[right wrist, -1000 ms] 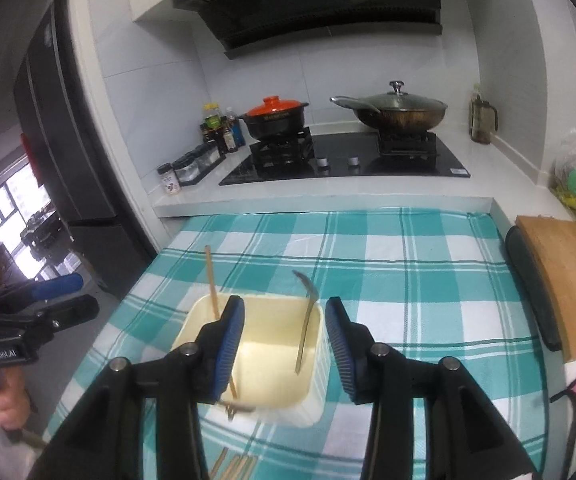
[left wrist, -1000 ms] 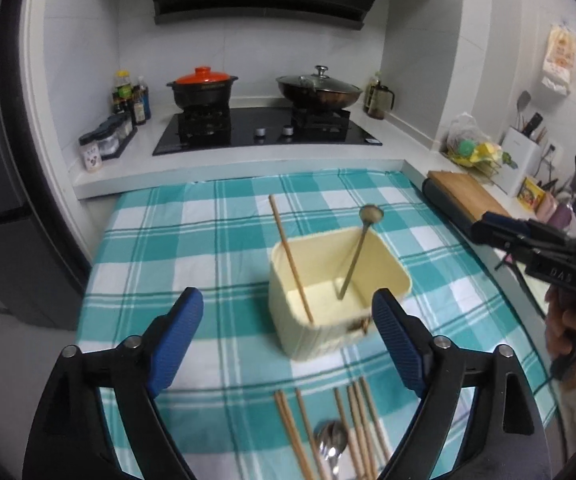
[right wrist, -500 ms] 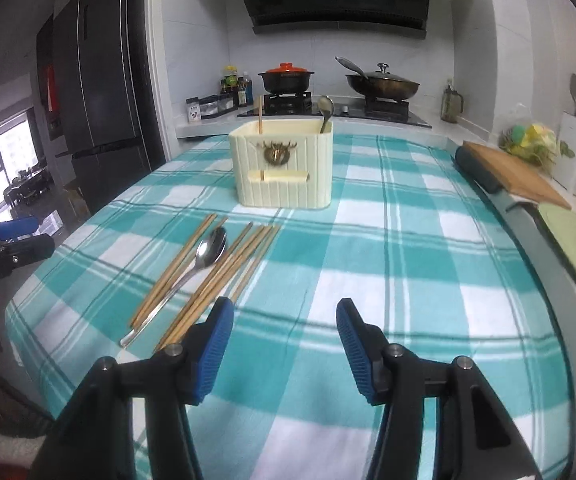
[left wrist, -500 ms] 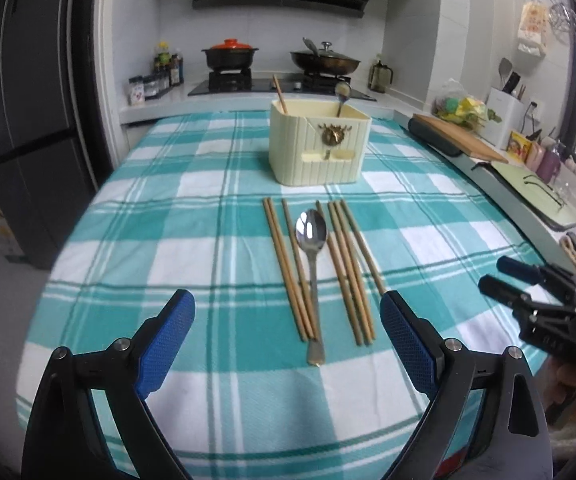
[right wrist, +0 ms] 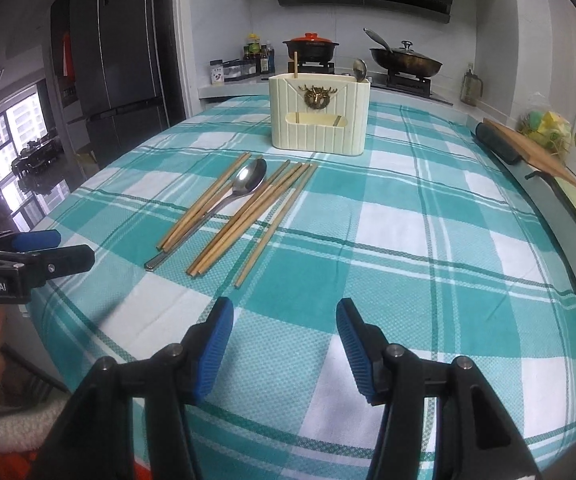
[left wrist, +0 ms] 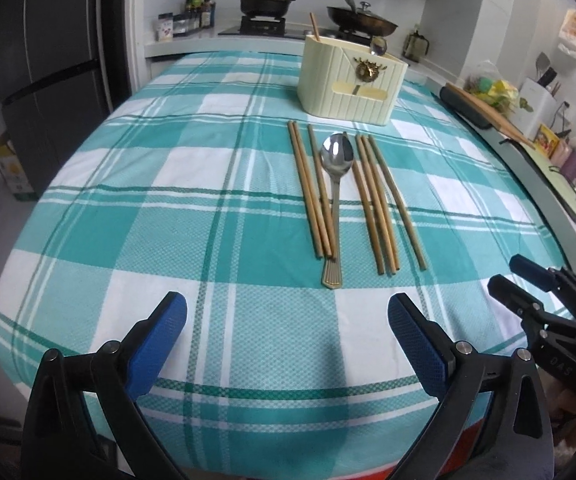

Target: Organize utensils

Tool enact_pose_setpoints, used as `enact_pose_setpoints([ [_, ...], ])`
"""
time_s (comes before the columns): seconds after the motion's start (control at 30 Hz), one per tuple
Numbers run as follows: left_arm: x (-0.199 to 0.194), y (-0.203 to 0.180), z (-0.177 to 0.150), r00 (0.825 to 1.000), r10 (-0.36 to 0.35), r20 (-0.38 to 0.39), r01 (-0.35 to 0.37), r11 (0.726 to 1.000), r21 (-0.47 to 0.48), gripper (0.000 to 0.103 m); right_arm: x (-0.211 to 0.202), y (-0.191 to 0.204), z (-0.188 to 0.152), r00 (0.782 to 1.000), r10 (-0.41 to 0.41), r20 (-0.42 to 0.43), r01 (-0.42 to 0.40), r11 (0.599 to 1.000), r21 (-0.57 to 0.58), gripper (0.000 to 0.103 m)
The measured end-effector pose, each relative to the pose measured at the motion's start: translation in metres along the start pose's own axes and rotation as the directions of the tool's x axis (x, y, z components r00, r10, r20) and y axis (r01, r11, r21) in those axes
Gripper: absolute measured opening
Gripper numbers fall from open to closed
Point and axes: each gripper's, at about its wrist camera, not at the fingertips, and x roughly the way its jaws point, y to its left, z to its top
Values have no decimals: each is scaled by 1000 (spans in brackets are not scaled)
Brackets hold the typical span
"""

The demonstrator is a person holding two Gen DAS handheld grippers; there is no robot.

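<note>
A cream utensil holder (left wrist: 352, 78) (right wrist: 319, 111) stands at the far side of the checked tablecloth, with one chopstick (left wrist: 314, 26) and a spoon (left wrist: 378, 45) standing in it. In front of it lie several wooden chopsticks (left wrist: 312, 192) (right wrist: 247, 220) and a metal spoon (left wrist: 336, 176) (right wrist: 243, 184). My left gripper (left wrist: 287, 328) is open and empty near the table's front edge, short of the spoon's handle. My right gripper (right wrist: 284, 332) is open and empty, to the right of the chopsticks; it also shows in the left wrist view (left wrist: 516, 280).
A hob with a red-lidded pot (right wrist: 311, 46) and a wok (right wrist: 406, 62) is behind the table. A cutting board (right wrist: 532, 152) and counter items lie at the right. A dark fridge (right wrist: 115, 60) stands at the left. The table's front edge (left wrist: 207, 420) is close below me.
Both grippers have pulled back from above the holder to the table's near edge and dropped lower. The loose chopsticks and spoon now lie ahead of them. Both grippers have stayed open.
</note>
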Motion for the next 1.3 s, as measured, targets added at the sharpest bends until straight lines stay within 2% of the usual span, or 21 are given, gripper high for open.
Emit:
enact_pose_setpoints([
  [0.17,10,11,-3,999,-40,-34,39,998,-41,101,7,0,0,1000,-5,-27,6,1000,21,55],
  [0.33,21,24,-3,997,-32,-64,26,995,-94,101,12,1,1,999,-1,-43,2,1000,23,55],
  [0.6,32,32,-1,996,-16,-89,6,993,-114,101,20,3,0,998,-11,-61,12,1000,23,55],
  [0.77,41,34,31,997,4,-71,-11,995,-101,101,29,-7,5,997,-18,-76,23,998,64,54],
  [0.83,47,34,44,998,21,-61,-27,996,-90,101,35,-14,10,996,-8,-85,16,995,97,44],
  [0.87,51,34,50,998,28,-59,-33,996,-85,101,38,-17,12,996,-1,-91,11,993,115,43],
  [0.97,68,34,65,996,33,-79,-39,997,-69,101,43,-23,19,996,10,-85,3,989,150,42],
  [1.1,90,34,80,994,49,-98,-54,997,-54,101,46,-25,26,997,2,-75,9,990,139,41],
  [1.3,113,29,94,992,45,-121,-53,997,-63,101,60,-33,29,995,8,-97,8,985,171,40],
])
